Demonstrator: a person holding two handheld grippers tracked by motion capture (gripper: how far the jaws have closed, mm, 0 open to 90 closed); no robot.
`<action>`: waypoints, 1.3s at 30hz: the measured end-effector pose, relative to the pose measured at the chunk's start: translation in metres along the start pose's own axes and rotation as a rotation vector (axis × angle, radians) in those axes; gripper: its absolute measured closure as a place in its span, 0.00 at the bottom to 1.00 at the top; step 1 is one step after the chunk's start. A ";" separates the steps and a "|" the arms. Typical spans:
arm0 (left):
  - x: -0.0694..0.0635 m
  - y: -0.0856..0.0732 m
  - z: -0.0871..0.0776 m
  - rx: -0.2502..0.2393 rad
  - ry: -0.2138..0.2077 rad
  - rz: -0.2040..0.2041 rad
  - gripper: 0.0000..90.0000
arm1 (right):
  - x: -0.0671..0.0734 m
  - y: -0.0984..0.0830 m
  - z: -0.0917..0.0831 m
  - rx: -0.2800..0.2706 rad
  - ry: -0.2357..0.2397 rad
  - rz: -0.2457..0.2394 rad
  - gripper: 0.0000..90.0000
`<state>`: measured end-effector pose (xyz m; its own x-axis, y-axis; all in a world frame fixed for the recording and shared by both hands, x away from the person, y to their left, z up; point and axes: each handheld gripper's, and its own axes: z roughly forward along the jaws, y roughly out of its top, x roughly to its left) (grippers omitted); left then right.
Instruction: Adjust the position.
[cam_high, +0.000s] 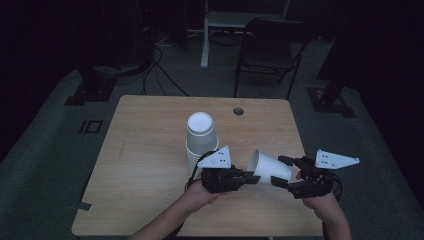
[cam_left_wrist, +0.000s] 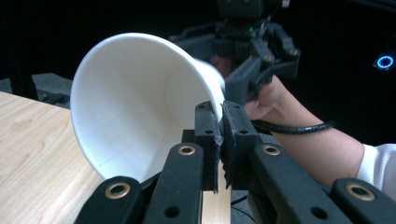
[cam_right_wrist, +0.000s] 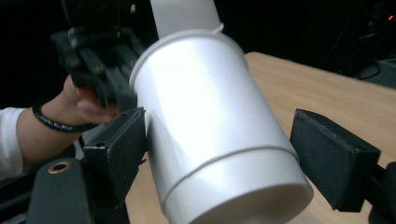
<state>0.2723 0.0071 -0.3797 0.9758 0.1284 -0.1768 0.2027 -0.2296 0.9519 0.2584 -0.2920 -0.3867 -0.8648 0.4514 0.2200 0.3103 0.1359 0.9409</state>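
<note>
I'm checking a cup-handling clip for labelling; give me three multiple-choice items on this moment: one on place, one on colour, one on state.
1. Where does the stack of cups stand?
A. on the table
B. on the floor
C. on the chair

2. What colour is the held cup?
A. red
B. white
C. blue

3. How do the left gripper jaws stand?
A. wide open
B. shut on the cup's rim
C. shut on a cable

Key: 1 A, the stack rests on the wooden top; 2 B, it is plain white; 3 B, the rim is pinched between the pads.
</note>
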 end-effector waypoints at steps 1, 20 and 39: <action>0.000 0.001 0.000 -0.003 0.000 -0.008 0.96 | -0.001 -0.003 0.001 0.003 0.000 0.003 0.21; -0.003 0.014 0.015 0.022 0.028 0.031 0.96 | 0.001 -0.027 0.044 0.134 0.002 -0.001 0.20; -0.006 0.022 0.023 0.011 0.020 0.045 0.94 | 0.003 -0.027 0.051 0.088 -0.029 0.000 0.21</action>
<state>0.2725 -0.0212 -0.3632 0.9822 0.1371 -0.1283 0.1593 -0.2465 0.9560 0.2672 -0.2497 -0.4247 -0.8534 0.4763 0.2118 0.3451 0.2117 0.9144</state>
